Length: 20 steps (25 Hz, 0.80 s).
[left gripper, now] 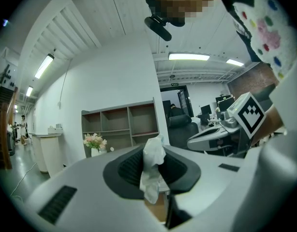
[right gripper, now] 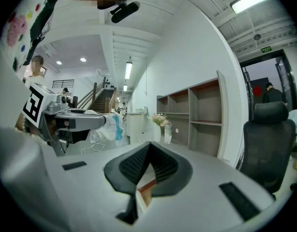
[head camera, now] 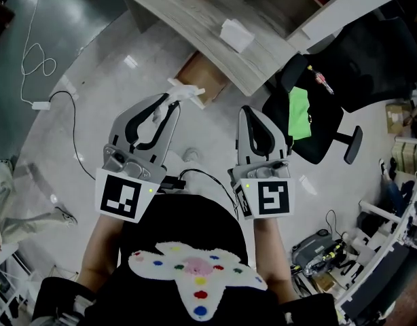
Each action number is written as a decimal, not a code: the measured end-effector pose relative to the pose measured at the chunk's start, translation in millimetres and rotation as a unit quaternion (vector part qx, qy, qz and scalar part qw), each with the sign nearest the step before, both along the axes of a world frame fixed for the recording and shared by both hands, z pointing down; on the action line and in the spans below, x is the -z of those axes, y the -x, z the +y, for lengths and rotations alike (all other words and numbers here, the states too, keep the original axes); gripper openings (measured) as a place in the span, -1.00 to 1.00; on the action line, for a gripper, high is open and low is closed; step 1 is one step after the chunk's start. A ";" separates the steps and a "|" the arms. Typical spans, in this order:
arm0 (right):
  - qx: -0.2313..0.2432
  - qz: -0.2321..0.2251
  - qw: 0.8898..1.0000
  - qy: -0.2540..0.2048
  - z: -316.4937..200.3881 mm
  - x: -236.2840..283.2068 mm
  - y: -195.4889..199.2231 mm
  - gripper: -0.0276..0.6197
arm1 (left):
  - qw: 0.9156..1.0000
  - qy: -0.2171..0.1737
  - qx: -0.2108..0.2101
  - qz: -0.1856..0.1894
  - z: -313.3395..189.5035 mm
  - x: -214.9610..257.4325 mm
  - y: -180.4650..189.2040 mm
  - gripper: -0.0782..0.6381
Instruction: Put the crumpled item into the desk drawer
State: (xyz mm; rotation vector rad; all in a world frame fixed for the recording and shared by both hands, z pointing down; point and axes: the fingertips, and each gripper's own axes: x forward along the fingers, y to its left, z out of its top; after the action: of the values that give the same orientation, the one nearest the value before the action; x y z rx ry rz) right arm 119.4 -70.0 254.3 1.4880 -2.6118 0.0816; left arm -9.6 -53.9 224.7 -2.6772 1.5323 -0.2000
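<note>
Closest in, the person carries the two grippers level and side by side above the pale floor. The left gripper (head camera: 169, 106) has its jaws pinched on the crumpled white tissue (left gripper: 152, 161), which stands up between the pads and pokes out past the tips. The hold looks firm enough for carrying. The right gripper (right gripper: 149, 153) has its jaws pressed together on nothing, probably kept free to pull the drawer. Just ahead of both tips, under the overhanging edge of the grey wood-grain desk (head camera: 195, 15), sits a brown wooden unit (head camera: 203, 73). I take this to be the drawer, but I cannot tell whether it is open. A white packet (head camera: 236, 34) lies on the desktop beyond. Off to the right stands a black office chair (head camera: 344, 80).
</note>
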 end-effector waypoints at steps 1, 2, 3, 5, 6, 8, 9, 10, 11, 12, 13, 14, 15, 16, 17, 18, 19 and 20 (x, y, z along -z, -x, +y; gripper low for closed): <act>-0.001 -0.001 1.000 0.000 -0.3 0.5 -0.4 -0.90 | 1.000 0.000 -0.001 -0.001 -0.9 0.3 -0.6 -0.57; -0.002 -0.002 1.000 0.000 -0.3 1.3 -1.0 -0.90 | 1.000 0.000 -0.002 -0.001 -1.8 0.6 -1.4 -0.57; -0.004 -0.003 1.000 0.000 -0.2 2.1 -1.8 -0.90 | 1.000 0.000 -0.003 -0.002 -2.7 1.4 -2.4 -0.57; -0.007 -0.003 1.000 -0.001 0.0 3.6 -4.0 -0.91 | 1.000 -0.001 -0.007 -0.001 -5.0 3.6 -4.9 -0.57; -0.010 -0.003 1.000 -0.001 -0.5 4.0 -5.4 -0.90 | 1.000 -0.002 -0.010 -0.001 -6.5 4.6 -6.3 -0.57; -0.017 -0.004 1.000 -0.001 -3.0 3.6 -7.6 -0.91 | 1.000 -0.003 -0.017 -0.001 -10.5 5.0 -8.2 -0.57; -0.021 -0.004 1.000 0.000 -4.4 3.3 -7.7 -0.90 | 1.000 -0.003 -0.020 -0.001 -12.5 4.7 -8.1 -0.57; -0.024 -0.004 1.000 0.000 -5.7 3.1 -7.1 -0.90 | 1.000 -0.003 -0.023 0.000 -14.2 4.4 -7.5 -0.57; -0.026 -0.004 1.000 0.000 -6.7 3.2 -6.2 -0.90 | 1.000 -0.002 -0.025 0.000 -15.6 3.9 -6.8 -0.57; -0.028 -0.003 1.000 0.000 -7.7 3.7 -5.3 -0.91 | 1.000 -0.001 -0.028 0.000 -16.8 3.6 -6.3 -0.57; -0.030 -0.003 1.000 0.000 -8.8 4.2 -4.6 -0.91 | 0.999 0.000 -0.032 0.000 -18.0 3.3 -6.2 -0.57; -0.032 -0.002 0.999 0.000 -10.0 4.8 -4.0 -0.90 | 0.999 0.002 -0.035 -0.001 -19.2 2.9 -6.2 -0.57; -0.035 -0.001 0.999 0.001 -11.1 5.1 -3.4 -0.90 | 0.999 0.003 -0.039 -0.001 -20.4 2.3 -6.1 -0.57; -0.037 -0.001 0.999 0.001 -12.2 5.1 -2.7 -0.91 | 0.999 0.005 -0.043 -0.002 -21.7 1.4 -5.7 -0.57; -0.040 -0.001 0.999 0.002 -13.2 4.6 -1.9 -0.90 | 0.999 0.006 -0.046 -0.002 -23.3 0.4 -5.0 -0.57; -0.042 0.000 0.999 0.003 -14.1 4.1 -1.1 -0.90 | 0.999 0.007 -0.048 -0.002 -25.1 -0.4 -4.3 -0.57; -0.044 0.000 0.999 0.004 -15.1 3.5 -0.3 -0.91 | 0.999 0.007 -0.050 -0.001 -26.9 -0.8 -3.6 -0.57; -0.046 0.001 0.999 0.006 -16.0 2.9 0.3 -0.90 | 0.999 0.008 -0.052 0.000 -28.5 -1.0 -3.1 -0.57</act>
State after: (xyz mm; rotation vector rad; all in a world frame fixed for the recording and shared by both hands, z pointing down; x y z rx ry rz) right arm 119.1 -86.0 251.4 1.6027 -2.5372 0.1039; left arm -6.5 -82.4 225.7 -2.7605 1.3922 -0.2081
